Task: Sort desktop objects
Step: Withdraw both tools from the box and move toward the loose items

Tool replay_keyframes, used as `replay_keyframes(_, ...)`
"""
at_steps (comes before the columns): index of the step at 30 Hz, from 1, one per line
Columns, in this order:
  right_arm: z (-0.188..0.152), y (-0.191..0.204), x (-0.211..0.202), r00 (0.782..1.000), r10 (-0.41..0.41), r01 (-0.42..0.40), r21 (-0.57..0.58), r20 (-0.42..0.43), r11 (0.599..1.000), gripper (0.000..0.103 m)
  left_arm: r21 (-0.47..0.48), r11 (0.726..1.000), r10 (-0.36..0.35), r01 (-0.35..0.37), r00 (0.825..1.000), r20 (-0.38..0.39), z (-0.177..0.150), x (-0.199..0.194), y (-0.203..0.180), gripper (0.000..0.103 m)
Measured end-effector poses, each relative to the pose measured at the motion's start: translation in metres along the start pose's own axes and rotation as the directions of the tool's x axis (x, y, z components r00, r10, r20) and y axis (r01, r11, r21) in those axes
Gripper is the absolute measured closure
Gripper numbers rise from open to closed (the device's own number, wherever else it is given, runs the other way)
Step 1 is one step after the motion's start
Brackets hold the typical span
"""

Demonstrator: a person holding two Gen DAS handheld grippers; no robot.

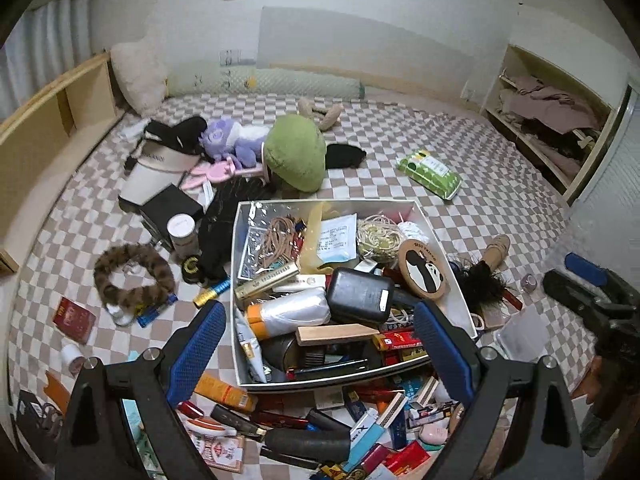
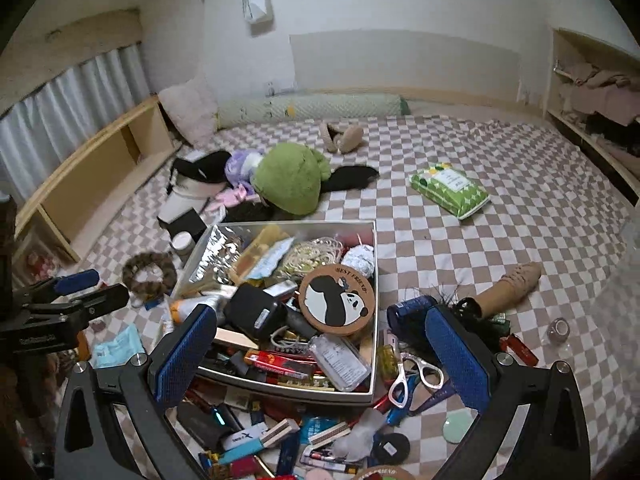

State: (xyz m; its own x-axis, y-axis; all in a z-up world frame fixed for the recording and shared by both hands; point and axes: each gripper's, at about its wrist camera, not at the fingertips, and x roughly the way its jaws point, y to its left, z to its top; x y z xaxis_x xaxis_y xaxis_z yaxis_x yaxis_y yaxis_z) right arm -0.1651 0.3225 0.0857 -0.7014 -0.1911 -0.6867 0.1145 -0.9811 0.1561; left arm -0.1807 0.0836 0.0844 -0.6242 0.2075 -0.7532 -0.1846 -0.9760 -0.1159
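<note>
now both tongs [image 1: 316, 346] [image 2: 322, 352] wide open, empty — cluttered box [image 1: 448, 240] just beyond tips.

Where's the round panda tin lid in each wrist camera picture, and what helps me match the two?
Left wrist view: panda lid right of centre, at the white box's right wall.
Right wrist view: panda lid at centre, inside the box.
Shared landmark: green plush behind the box.

Matt checkered cloth bedspread [image 2: 500, 240]; glossy-lined white card box [image 2: 280, 390] near its front edge; wooden panda coaster [image 2: 336, 300]; fuzzy green plush [image 2: 290, 182]; shiny metal scissors [image 2: 412, 380]; textured blue gripper pads [image 2: 180, 356].
</note>
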Motion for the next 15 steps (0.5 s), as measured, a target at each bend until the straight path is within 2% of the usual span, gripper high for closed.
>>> replay_keyframes(5, -0.010, -0.002, -0.026, 0.997, 0.049, -0.051, 0.040, 0.061, 0.998, 0.000, 0.061, 0.998, 0.025, -0.026, 1.000, 0.019, -0.014, -0.017, -0.006, 0.007)
replay_keyframes(8, -0.021, -0.001, -0.038, 0.994, 0.045, -0.047, 0.021, 0.096, 0.999, 0.000, 0.084, 0.996, 0.010, -0.012, 1.000, 0.027, -0.023, -0.028, -0.006, 0.007)
replay_keyframes(9, -0.026, 0.000, -0.041, 0.993, 0.043, -0.045, 0.011, 0.113, 0.999, 0.000, 0.086, 0.996, 0.001, -0.004, 0.999, 0.034, -0.025, -0.032, -0.005, 0.006)
replay_keyframes(10, -0.031, 0.001, -0.045, 0.991, 0.041, -0.041, 0.002, 0.124, 0.999, 0.000, 0.088, 0.996, 0.000, -0.003, 0.999, 0.044, -0.029, -0.036, -0.003, 0.000)
replay_keyframes(15, -0.058, 0.005, -0.050, 0.995, 0.037, -0.032, -0.055, 0.093, 0.998, 0.000, 0.102, 0.995, 0.012, -0.020, 0.997, 0.079, -0.047, -0.054, 0.004, 0.000)
